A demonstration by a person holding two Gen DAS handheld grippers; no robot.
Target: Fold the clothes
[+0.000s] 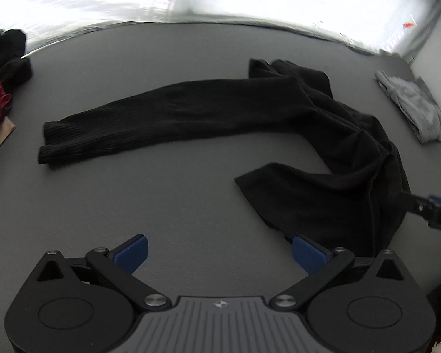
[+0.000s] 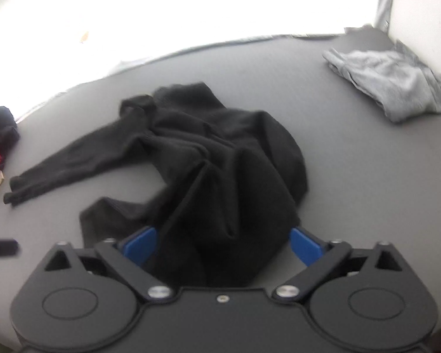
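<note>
A black sweater (image 2: 208, 158) lies crumpled mid-mat, one sleeve (image 1: 150, 123) stretched toward the left edge. My right gripper (image 2: 222, 244) hovers level, fingers spread around its bunched hem. My left gripper (image 1: 219, 253) hovers spread over bare grey mat (image 1: 161, 206).

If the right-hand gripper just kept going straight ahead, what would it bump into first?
The black garment. Its bunched cloth already sits between the open blue fingers of the right gripper, so it would likely push into that heap at once; depth is uncertain.
</note>
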